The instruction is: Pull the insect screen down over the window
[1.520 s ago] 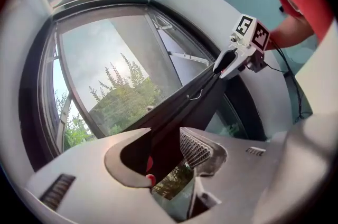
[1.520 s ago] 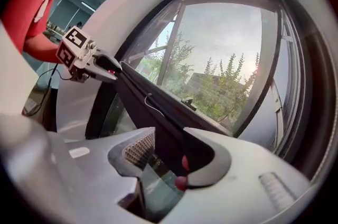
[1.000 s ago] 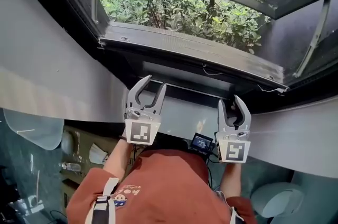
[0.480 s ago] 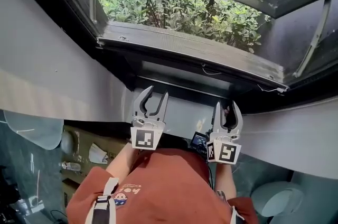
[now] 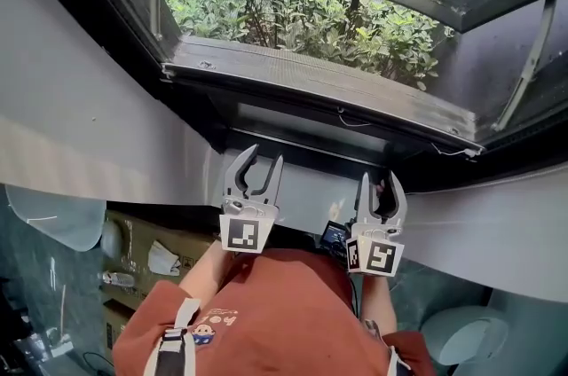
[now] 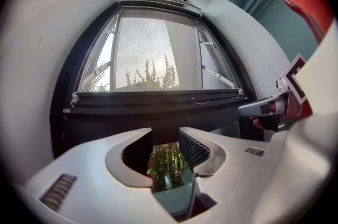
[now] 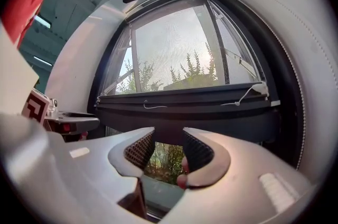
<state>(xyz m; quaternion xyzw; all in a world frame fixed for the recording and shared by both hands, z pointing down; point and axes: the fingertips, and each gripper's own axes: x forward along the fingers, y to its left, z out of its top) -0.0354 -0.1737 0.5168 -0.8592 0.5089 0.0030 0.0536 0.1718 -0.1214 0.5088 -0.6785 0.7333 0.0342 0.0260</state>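
The insect screen's dark bottom bar (image 5: 319, 90) runs across the open window, with grey mesh (image 6: 153, 54) above it and an open gap with greenery below it. Both grippers hang just below the bar and point at the window. My left gripper (image 5: 253, 161) is open, and nothing sits between its ribbed pads (image 6: 195, 146). My right gripper (image 5: 380, 185) is open too, its jaws apart with only the gap showing between them (image 7: 169, 138). Neither gripper touches the bar (image 7: 185, 99). Thin white cords (image 7: 248, 93) hang on the bar.
Green shrubs (image 5: 293, 11) lie outside under the window. Metal window stays (image 5: 531, 55) stand at both sides of the frame. A white curved wall (image 5: 80, 126) surrounds the opening. A small screen device (image 5: 337, 237) and cardboard boxes (image 5: 151, 254) sit below by the person.
Both grippers have sunk a little away from the screen bar and drawn closer together; the right one has rolled slightly. Over the last half second they hardly moved.
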